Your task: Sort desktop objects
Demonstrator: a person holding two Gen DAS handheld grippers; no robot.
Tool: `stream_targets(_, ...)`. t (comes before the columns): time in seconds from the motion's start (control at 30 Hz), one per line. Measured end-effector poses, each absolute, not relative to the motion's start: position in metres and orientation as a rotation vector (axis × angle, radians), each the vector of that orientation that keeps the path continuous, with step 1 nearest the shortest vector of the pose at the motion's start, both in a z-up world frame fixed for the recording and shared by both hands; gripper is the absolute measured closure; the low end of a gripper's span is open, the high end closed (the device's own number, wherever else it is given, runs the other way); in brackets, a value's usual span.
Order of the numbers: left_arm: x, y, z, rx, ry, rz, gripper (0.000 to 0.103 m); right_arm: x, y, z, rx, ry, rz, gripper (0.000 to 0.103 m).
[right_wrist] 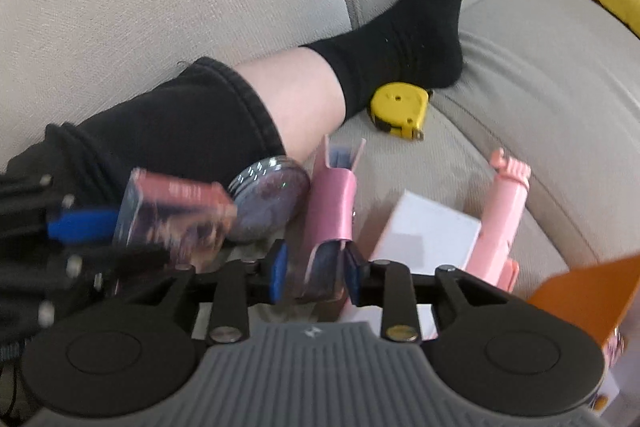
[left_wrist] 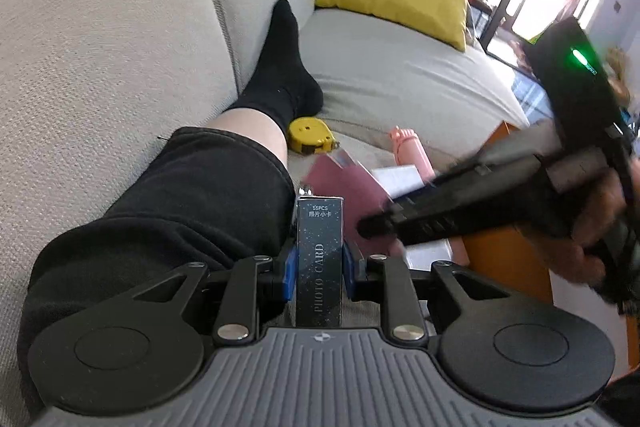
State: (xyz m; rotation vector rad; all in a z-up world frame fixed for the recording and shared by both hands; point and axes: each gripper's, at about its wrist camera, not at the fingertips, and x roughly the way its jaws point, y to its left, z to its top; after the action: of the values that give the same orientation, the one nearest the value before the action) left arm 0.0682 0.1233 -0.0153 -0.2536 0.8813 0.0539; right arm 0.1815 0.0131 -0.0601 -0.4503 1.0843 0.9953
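My left gripper (left_wrist: 319, 263) pinches the dark rectangular photo-card box (left_wrist: 319, 251) upright for sorting; at three o'clock, my right gripper (right_wrist: 316, 267) clamps a pink metallic card sleeve (right_wrist: 330, 203).

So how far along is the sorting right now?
Nothing visibly sorted yet. In hand: left gripper clamps the photo card box; right gripper clamps the pink card sleeve. Still loose on the sofa: tape measure, round tin, white box, pink tool.

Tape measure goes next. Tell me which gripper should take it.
Neither is free: left gripper clamps the card box, right gripper a pink sleeve. Right, probably: the tape measure lies ahead of it.
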Motion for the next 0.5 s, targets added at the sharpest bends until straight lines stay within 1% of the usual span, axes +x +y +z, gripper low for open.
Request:
stream_targets(0.07, 0.069, 0.118, -0.016, -0.225, 0.891, 0.050, 0.077, 0.187, 0.020, -0.064, -0.465, 1.077, 0.983, 0.069)
stream_targets(0.1, 0.069, 0.116, -0.016, -0.214, 0.892, 0.046, 0.077, 0.189, 0.021, -0.065, -0.465, 1.074, 0.976, 0.071)
stream_targets(0.13, 0.069, 0.114, -0.016, -0.201, 0.893, 0.037, 0.077, 0.190, 0.022, -0.066, -0.465, 1.073, 0.971, 0.077)
stream_targets(0.3, 0.075, 0.106, -0.021, -0.176, 0.912, 0.021, 0.077, 0.189, 0.013, -0.061, -0.449, 1.111, 0.972, 0.084)
stream_targets(0.37, 0.079, 0.105, -0.026, -0.176, 0.926, 0.015, 0.077, 0.177, 0.005, -0.056, -0.475, 1.117, 0.978, 0.085)
stream_targets(0.5, 0.087, 0.102, -0.037, -0.169, 0.949, 0.027, 0.077, 0.149, -0.007, -0.053, -0.564, 1.109, 1.034, 0.085)
